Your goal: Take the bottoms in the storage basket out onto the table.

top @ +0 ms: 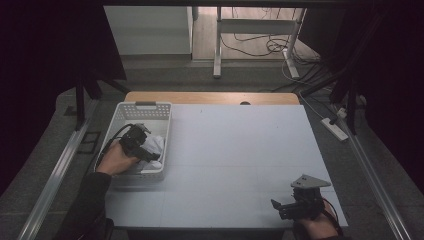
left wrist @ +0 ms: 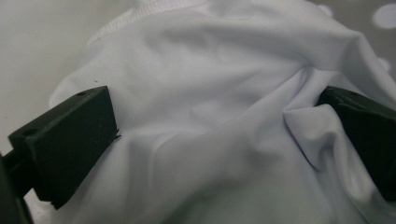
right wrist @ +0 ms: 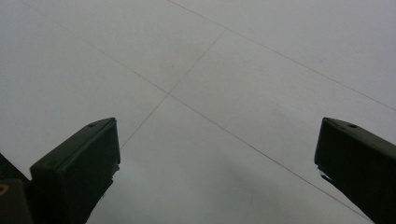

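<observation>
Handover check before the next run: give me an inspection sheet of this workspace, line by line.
Surface: pale grey table, faint seam lines, wooden edge at the far side.
Job's things: white cloth bunched in the white basket at the table's left edge.
Clutter: nothing seen on the table.
Grippers: left gripper down in the basket, jaws wide apart with the cloth between them, not closed; right gripper open over bare table at the near right corner.
Cables: black cable loops from the left gripper; loose cables on the floor beyond.
Surroundings: dark curtains, metal frame legs, power strip on the floor at right.
</observation>
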`<state>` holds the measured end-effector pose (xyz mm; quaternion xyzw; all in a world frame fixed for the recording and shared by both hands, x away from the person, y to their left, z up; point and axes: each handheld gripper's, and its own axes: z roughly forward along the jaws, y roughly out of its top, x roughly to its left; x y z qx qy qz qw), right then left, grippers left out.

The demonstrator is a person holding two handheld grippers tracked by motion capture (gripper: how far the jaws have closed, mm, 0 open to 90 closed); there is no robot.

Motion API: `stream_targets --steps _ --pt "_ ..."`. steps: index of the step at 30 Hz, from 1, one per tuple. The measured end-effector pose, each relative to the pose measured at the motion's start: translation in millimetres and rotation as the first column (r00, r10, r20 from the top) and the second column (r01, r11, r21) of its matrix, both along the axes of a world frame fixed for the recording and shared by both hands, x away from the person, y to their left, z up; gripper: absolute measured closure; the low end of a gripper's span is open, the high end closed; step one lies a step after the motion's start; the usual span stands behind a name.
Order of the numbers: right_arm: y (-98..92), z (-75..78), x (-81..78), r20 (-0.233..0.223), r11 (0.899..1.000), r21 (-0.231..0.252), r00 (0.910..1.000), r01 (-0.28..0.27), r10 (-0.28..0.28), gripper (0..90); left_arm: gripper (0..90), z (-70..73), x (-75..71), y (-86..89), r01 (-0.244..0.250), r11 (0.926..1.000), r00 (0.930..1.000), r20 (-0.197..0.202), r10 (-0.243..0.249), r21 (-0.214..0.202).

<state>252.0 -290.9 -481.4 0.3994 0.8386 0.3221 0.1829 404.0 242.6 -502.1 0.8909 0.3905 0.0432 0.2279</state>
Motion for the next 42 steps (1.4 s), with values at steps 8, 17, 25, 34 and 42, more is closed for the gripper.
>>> stream_targets --steps 8,17,25,34,42 --pt "0.6 -0.1 -0.1 -0.003 1.000 -0.008 1.0000 -0.002 0.002 0.4 0.0 -11.6 8.4 -5.9 -0.013 0.9993 0.9984 -0.054 0.015 0.036" --pt "1.4 -0.5 -0.2 -0.002 1.000 -0.015 1.0000 -0.008 0.008 0.4 0.9 -14.7 7.7 -10.9 -0.023 0.9973 0.9980 -0.058 0.027 0.070" --pt "2.1 -0.8 -0.3 -0.002 1.000 -0.024 0.9999 -0.015 0.015 0.4 31.5 -7.9 4.5 -7.0 -0.034 0.9974 0.9984 -0.042 0.037 0.064" --pt "2.8 -0.9 -0.5 -0.004 0.999 -0.032 0.9998 -0.020 0.020 0.6 54.5 -2.3 4.8 -7.2 -0.077 0.9939 0.9948 -0.060 0.082 0.079" --pt "3.0 -1.0 -0.5 -0.004 0.999 -0.034 0.9997 -0.023 0.023 0.6 59.2 0.6 4.8 -5.2 -0.102 0.9927 0.9924 -0.062 0.106 0.064"
